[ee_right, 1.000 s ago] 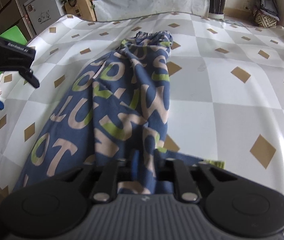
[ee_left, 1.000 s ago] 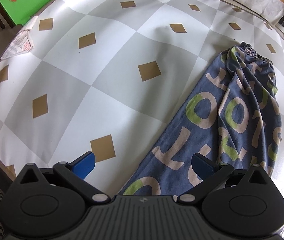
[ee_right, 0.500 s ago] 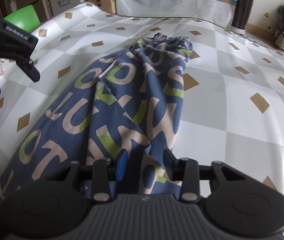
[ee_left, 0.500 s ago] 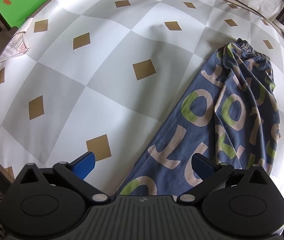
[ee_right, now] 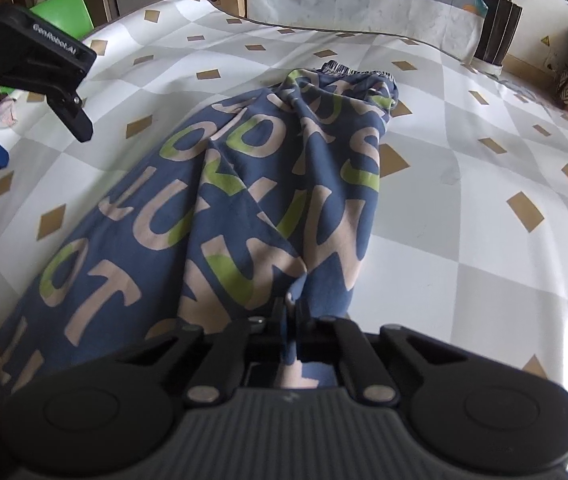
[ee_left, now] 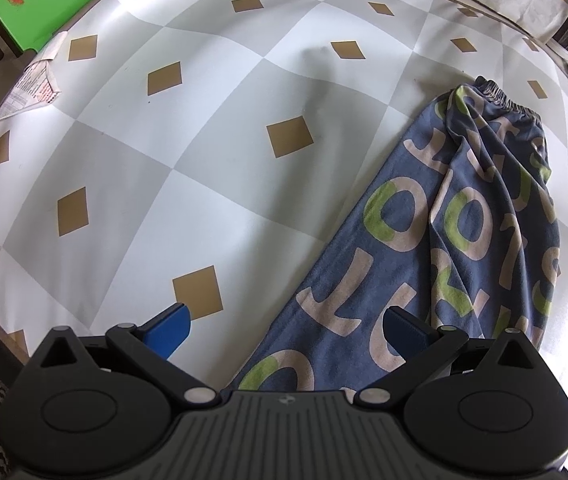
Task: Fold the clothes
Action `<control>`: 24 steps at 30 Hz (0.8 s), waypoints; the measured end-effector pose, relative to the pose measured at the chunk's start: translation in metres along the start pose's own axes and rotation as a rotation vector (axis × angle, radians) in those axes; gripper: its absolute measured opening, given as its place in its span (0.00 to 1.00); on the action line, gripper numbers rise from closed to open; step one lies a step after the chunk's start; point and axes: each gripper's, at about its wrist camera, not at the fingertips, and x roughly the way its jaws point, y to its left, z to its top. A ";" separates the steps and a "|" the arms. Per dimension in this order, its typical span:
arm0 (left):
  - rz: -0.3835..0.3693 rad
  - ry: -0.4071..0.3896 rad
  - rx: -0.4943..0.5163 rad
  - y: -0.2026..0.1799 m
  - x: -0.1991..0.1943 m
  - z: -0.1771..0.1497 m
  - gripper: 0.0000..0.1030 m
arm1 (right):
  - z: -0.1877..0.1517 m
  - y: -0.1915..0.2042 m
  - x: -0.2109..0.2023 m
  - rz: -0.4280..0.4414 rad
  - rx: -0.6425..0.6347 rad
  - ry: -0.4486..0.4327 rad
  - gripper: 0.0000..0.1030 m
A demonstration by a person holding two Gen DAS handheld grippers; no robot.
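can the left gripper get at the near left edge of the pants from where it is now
Probably yes. The left gripper is open above the pants, whose left edge lies between its fingers with only bare tablecloth alongside. The right gripper is shut on the pants' other side, clear of it.

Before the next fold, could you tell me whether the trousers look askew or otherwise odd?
Yes: the blue lettered trousers lie diagonally across the checked tablecloth, creased lengthwise, waistband bunched at the far end. Nothing looks spilled or damaged.

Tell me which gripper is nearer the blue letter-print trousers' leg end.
Right. The right gripper is shut on the blue letter-print trousers there; the left gripper hovers open above their edge.
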 end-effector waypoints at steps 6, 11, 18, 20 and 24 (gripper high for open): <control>0.004 -0.042 -0.039 0.013 -0.011 0.008 1.00 | 0.011 0.010 -0.026 0.116 0.041 -0.043 0.03; 0.004 -0.081 -0.083 0.030 -0.023 0.013 1.00 | 0.025 0.035 -0.045 0.281 0.066 -0.069 0.03; -0.039 -0.098 -0.123 0.047 -0.036 0.017 1.00 | 0.049 0.083 -0.060 0.457 0.067 -0.095 0.03; -0.056 -0.109 -0.139 0.054 -0.042 0.019 1.00 | 0.058 0.090 -0.062 0.508 0.093 -0.103 0.02; -0.063 -0.141 -0.164 0.066 -0.053 0.022 1.00 | 0.074 0.103 -0.066 0.563 0.108 -0.125 0.03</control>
